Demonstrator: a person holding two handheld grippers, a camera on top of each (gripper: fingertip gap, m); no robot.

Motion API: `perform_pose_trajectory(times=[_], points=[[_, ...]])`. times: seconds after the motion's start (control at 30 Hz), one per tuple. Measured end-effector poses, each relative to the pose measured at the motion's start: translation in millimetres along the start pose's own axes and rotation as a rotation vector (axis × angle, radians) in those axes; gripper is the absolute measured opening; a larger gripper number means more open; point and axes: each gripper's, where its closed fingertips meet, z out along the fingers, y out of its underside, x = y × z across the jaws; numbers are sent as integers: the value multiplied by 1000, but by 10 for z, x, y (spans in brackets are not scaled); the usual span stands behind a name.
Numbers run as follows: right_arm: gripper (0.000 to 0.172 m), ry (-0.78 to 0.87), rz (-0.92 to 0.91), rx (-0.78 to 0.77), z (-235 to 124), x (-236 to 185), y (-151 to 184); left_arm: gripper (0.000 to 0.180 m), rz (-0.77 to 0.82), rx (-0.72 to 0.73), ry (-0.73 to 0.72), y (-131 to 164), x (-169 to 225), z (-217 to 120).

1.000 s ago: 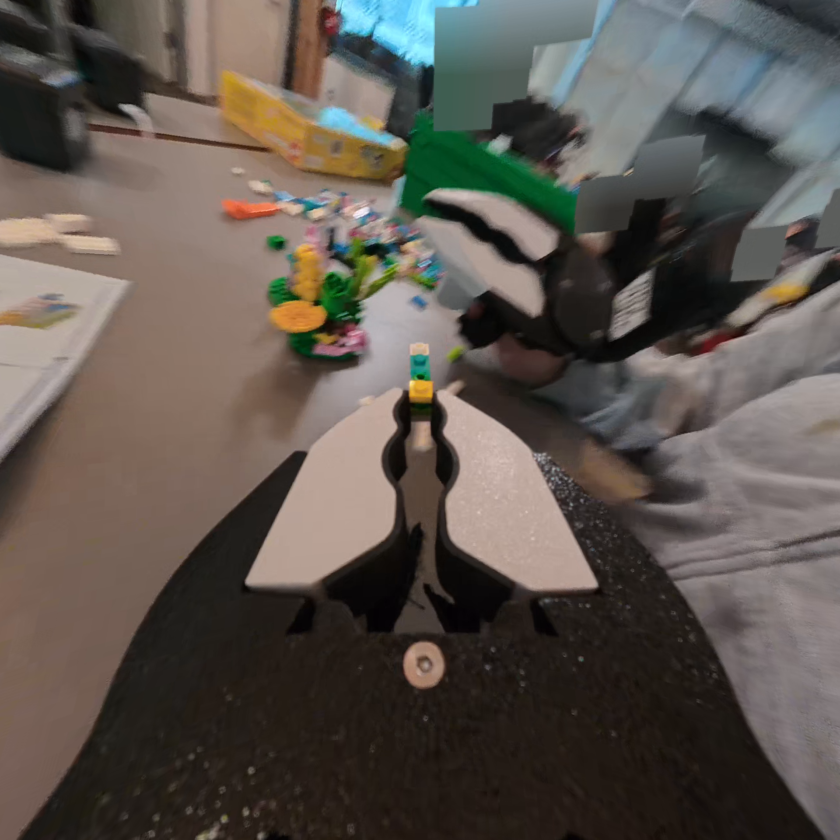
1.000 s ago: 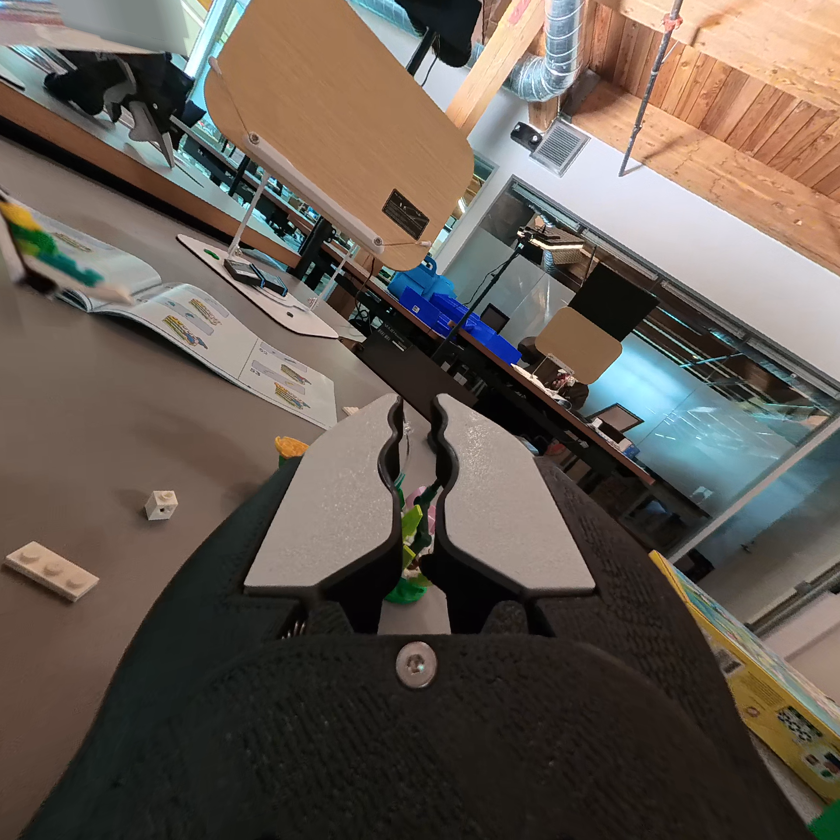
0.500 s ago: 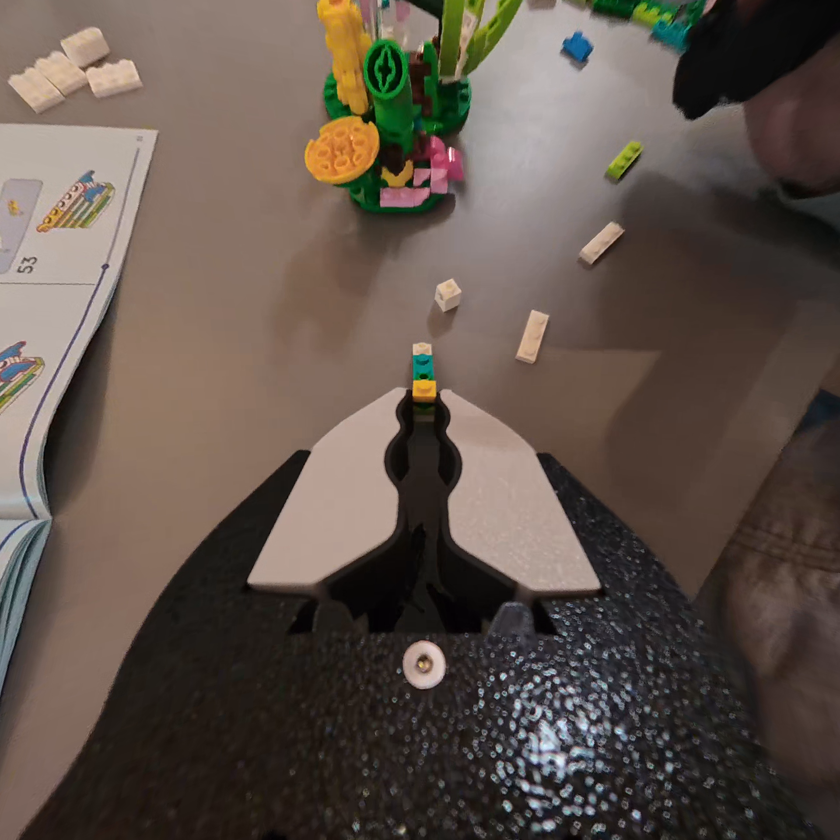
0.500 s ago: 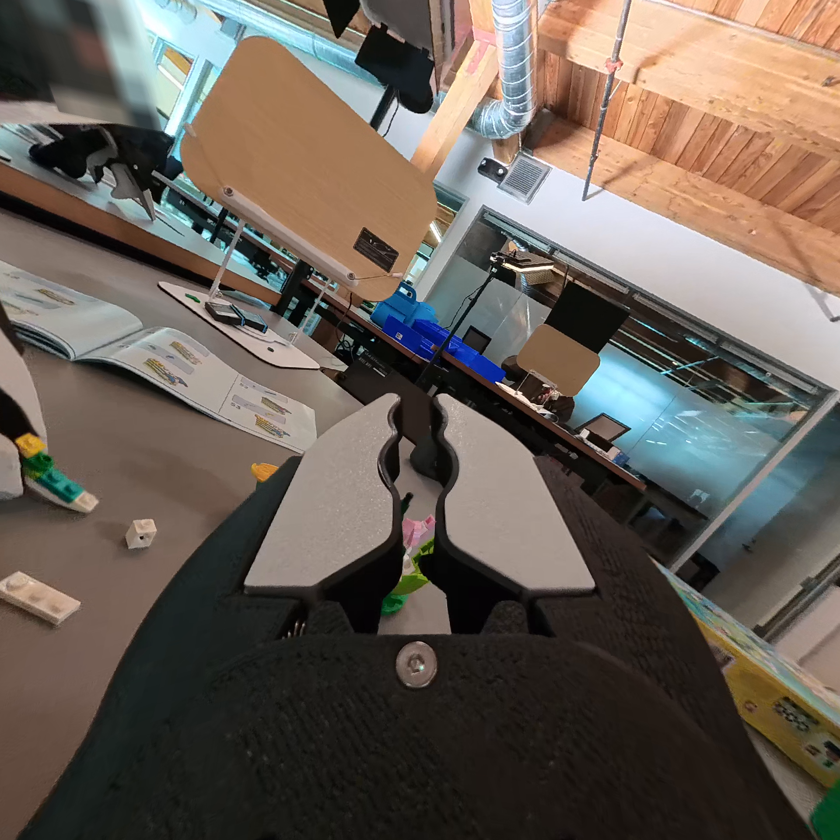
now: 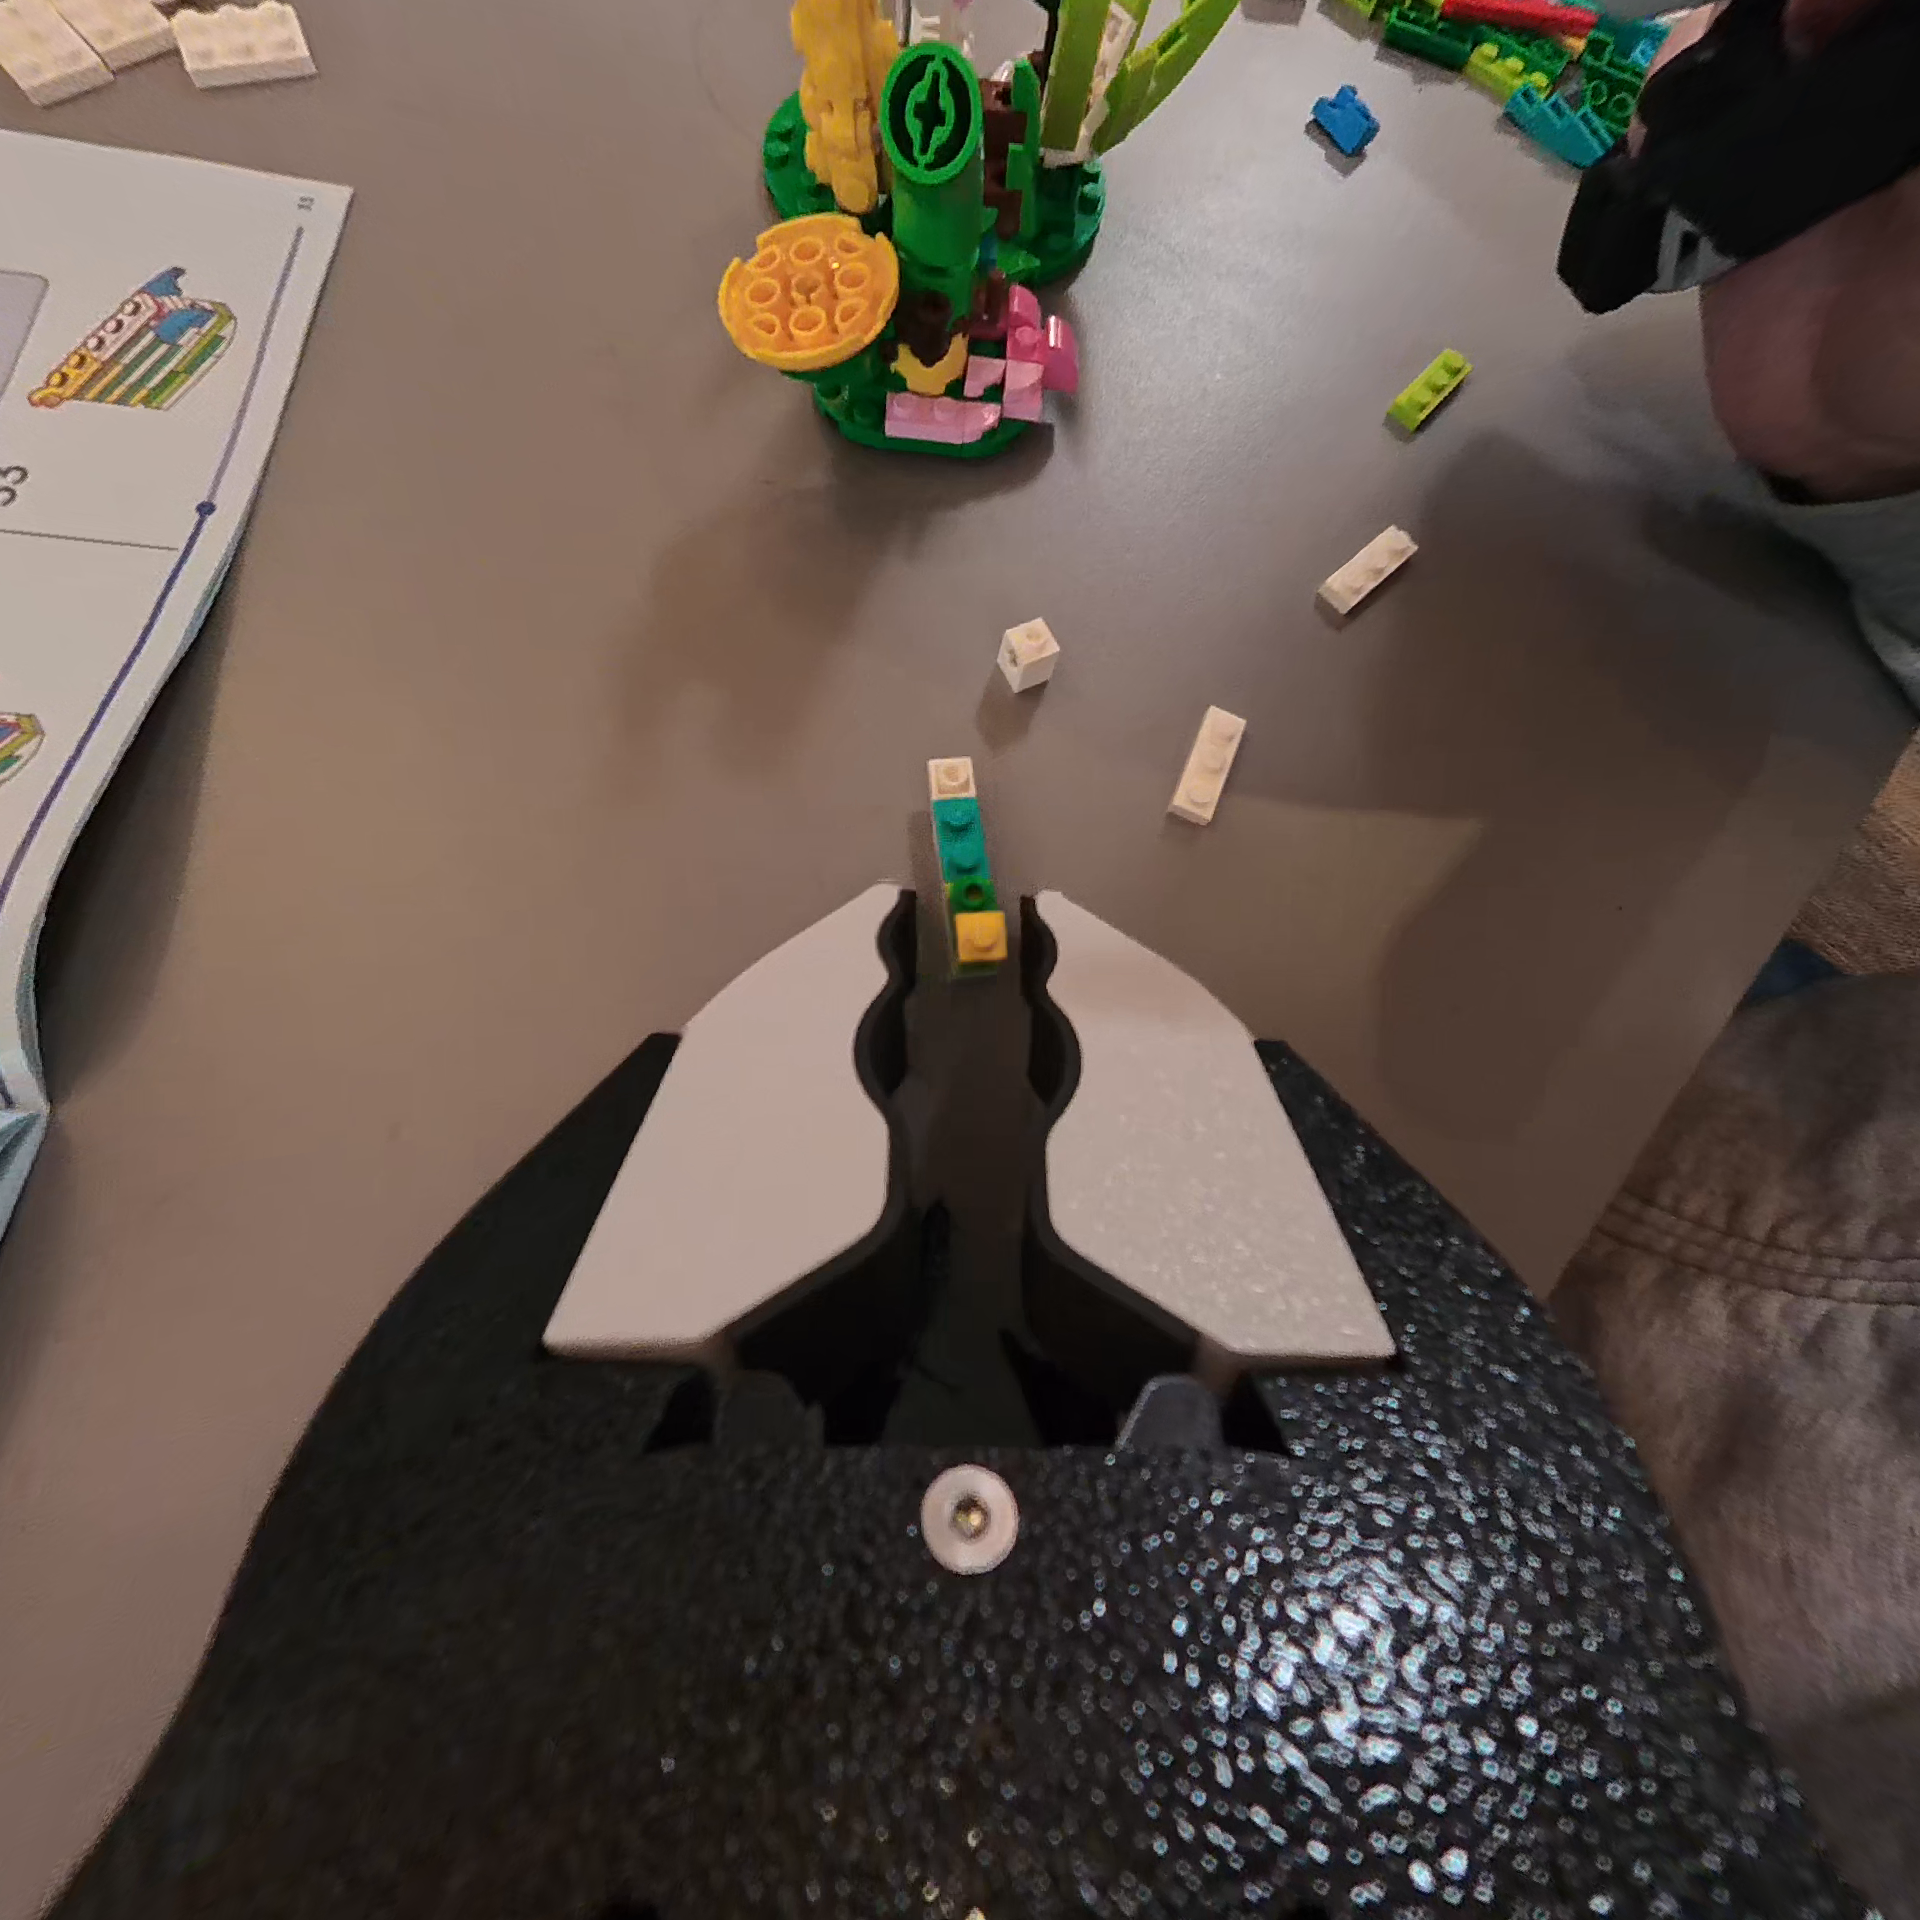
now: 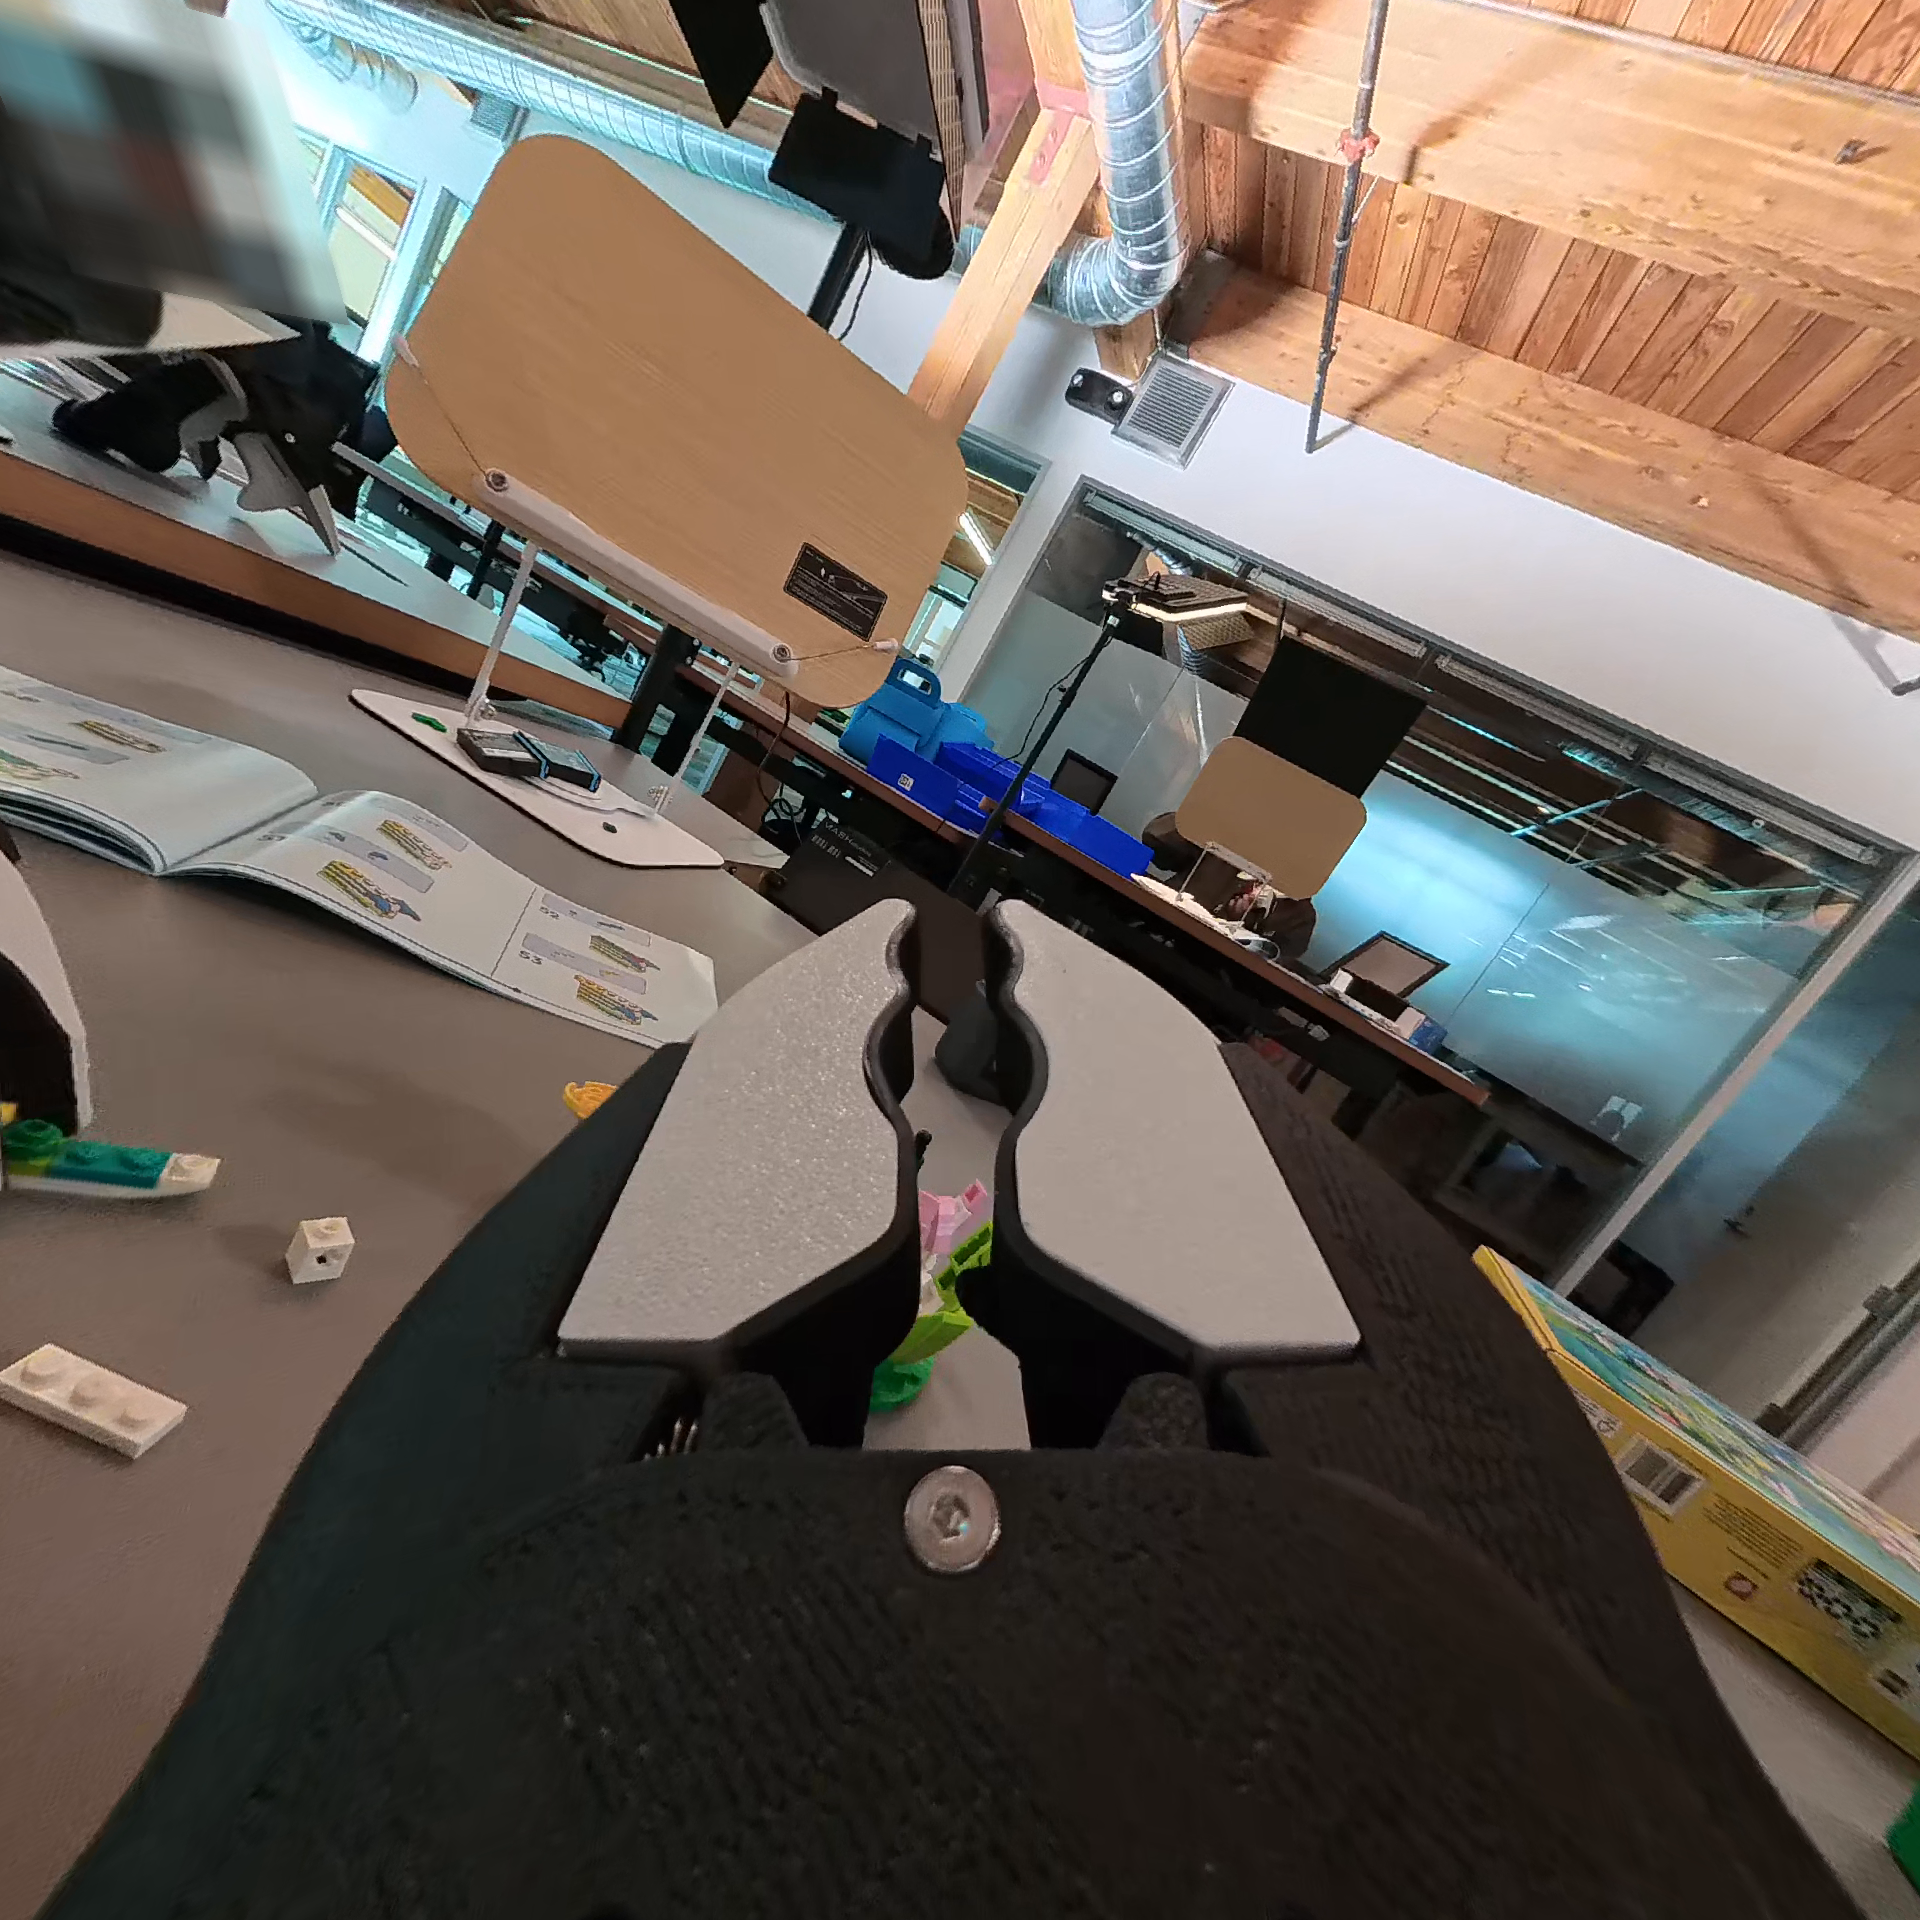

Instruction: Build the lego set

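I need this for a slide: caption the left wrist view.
Open hand-held gripper straddling a small brick strip lying on the grey table.

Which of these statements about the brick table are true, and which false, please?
1. A multicoloured brick strip sits between the left gripper's fingertips. True.
2. The instruction booklet is closed. False: it lies open.
3. The flower model carries a red disc. False: its round disc is yellow.
4. A small white cube brick lies beyond the strip. True.
5. The right gripper clamps a white plate at its fingertips. False: nothing sits between the tips, and the white plate lies on the table.
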Motion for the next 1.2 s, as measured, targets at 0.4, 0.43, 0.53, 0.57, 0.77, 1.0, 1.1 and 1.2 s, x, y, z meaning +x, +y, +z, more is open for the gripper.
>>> perform_pose_trajectory(times=[0.4,0.43,0.53,0.57,0.77,1.0,1.1,1.2], points=[[8,-38,-1,-5,-13,-60,21,27,43,197,-141,-41,-164,-679],[6,-74,9,-2,-19,-116,20,27,60,220,-217,-36,-309,-826],[5,-166,24,7,-27,-283,5,29,8,388,-476,-99,-836,-1409],[5,-188,6,0,-27,-338,17,29,-41,484,-553,-122,-1006,-1638],[10,-287,-150,5,-68,-642,-24,12,-170,1030,-1010,198,-1602,-2786],[15,-613,-195,1,20,-1402,-272,0,-157,1165,-1167,368,-1626,-2954],[18,-755,-246,-15,192,-1732,-402,0,-82,1151,-1099,262,-1565,-2769],[21,-877,-318,-61,424,-1982,-426,0,-16,1125,-1090,223,-1510,-2728]])
